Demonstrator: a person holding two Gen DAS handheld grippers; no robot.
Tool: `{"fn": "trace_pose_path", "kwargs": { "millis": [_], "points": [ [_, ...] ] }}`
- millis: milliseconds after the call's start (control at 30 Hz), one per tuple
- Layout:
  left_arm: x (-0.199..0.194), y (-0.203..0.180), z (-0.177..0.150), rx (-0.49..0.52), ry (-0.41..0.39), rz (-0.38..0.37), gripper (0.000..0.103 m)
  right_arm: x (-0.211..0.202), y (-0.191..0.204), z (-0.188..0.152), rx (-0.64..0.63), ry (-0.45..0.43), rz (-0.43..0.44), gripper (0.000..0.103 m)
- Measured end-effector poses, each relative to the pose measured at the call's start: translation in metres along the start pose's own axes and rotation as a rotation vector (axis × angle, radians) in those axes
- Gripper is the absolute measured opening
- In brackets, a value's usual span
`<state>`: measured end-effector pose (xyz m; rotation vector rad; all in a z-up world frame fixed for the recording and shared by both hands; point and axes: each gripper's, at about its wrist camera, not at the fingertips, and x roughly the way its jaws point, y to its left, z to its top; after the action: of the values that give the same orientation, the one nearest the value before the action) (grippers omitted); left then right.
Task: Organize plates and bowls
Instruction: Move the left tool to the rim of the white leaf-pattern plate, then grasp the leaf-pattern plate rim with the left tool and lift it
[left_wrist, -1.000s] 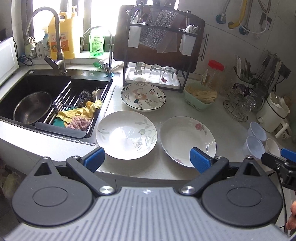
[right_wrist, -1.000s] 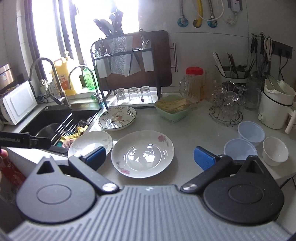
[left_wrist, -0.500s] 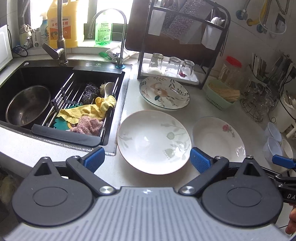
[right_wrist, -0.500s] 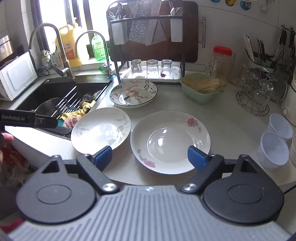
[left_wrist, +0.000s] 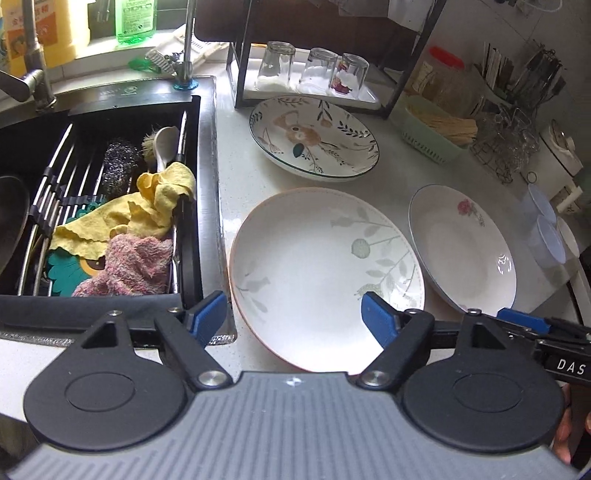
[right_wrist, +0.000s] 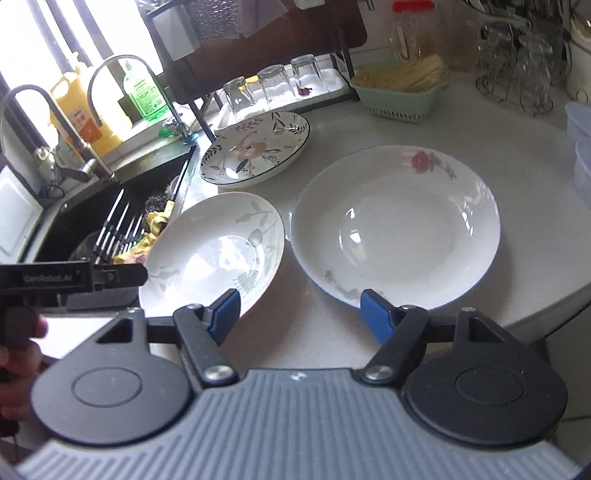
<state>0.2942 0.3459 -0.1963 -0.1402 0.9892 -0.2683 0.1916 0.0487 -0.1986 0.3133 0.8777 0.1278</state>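
Note:
Three plates lie on the white counter. A white plate with a grey leaf pattern (left_wrist: 325, 273) (right_wrist: 218, 254) is nearest the sink. A white plate with a pink rose (left_wrist: 465, 247) (right_wrist: 399, 229) lies to its right. A plate with orange flowers and a dark rim (left_wrist: 314, 136) (right_wrist: 258, 147) lies behind them. My left gripper (left_wrist: 295, 317) is open, its jaws spread around the near edge of the leaf plate. My right gripper (right_wrist: 299, 310) is open, low over the counter between the leaf plate and the rose plate.
A black sink (left_wrist: 107, 206) with a rack, cloths and scrubbers is on the left. A dish rack with upturned glasses (left_wrist: 314, 70) stands at the back. A green basket (right_wrist: 402, 88), glassware and pale plastic bowls (left_wrist: 546, 232) are on the right.
Both grippers have moved forward and down toward the plates. The leaf plate now fills the space between my left jaws, and the rose plate is much closer to my right gripper.

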Motion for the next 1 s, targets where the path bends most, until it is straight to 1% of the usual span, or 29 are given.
{"fn": "trace_pose_path", "kwargs": {
  "millis": [33, 67, 167, 267, 333, 400, 433, 467, 533, 600, 667, 767, 900, 1000],
  "points": [
    [0.006, 0.003, 0.003, -0.004, 0.008, -0.007, 0.08, 0.005, -0.001, 0.0, 0.035, 0.015, 0.012, 0.065],
    [0.011, 0.006, 0.006, -0.014, 0.018, -0.005, 0.078, 0.01, -0.001, 0.0, 0.062, 0.032, 0.024, 0.057],
    [0.023, 0.022, 0.013, -0.077, 0.038, -0.016, 0.07, 0.021, 0.002, 0.001, 0.097, 0.059, 0.024, 0.042],
    [0.032, 0.038, 0.018, -0.14, 0.051, -0.034, 0.061, 0.028, 0.005, 0.006, 0.104, 0.061, 0.02, 0.039],
    [0.039, 0.044, 0.02, -0.147, 0.059, -0.029, 0.054, 0.033, 0.005, 0.009, 0.127, 0.056, 0.013, 0.039],
    [0.043, 0.048, 0.024, -0.148, 0.056, -0.045, 0.049, 0.04, 0.006, 0.011, 0.137, 0.065, 0.003, 0.038],
    [0.045, 0.05, 0.025, -0.144, 0.053, -0.061, 0.047, 0.042, 0.006, 0.012, 0.145, 0.067, 0.004, 0.037],
    [0.047, 0.051, 0.027, -0.141, 0.051, -0.068, 0.042, 0.044, 0.004, 0.012, 0.157, 0.062, 0.01, 0.032],
    [0.053, 0.053, 0.03, -0.132, 0.056, -0.065, 0.035, 0.048, 0.001, 0.014, 0.19, 0.064, 0.014, 0.025],
    [0.057, 0.055, 0.033, -0.12, 0.058, -0.067, 0.03, 0.052, 0.001, 0.015, 0.204, 0.073, 0.012, 0.023],
    [0.06, 0.056, 0.035, -0.106, 0.054, -0.07, 0.028, 0.056, 0.002, 0.015, 0.204, 0.076, 0.027, 0.017],
    [0.064, 0.055, 0.037, -0.067, 0.042, -0.076, 0.027, 0.062, 0.003, 0.015, 0.198, 0.082, 0.051, 0.014],
    [0.069, 0.054, 0.039, -0.035, 0.031, -0.098, 0.027, 0.073, 0.005, 0.016, 0.178, 0.097, 0.063, 0.013],
    [0.07, 0.052, 0.039, -0.013, 0.021, -0.105, 0.027, 0.081, 0.007, 0.014, 0.17, 0.104, 0.055, 0.013]
  ]
}}
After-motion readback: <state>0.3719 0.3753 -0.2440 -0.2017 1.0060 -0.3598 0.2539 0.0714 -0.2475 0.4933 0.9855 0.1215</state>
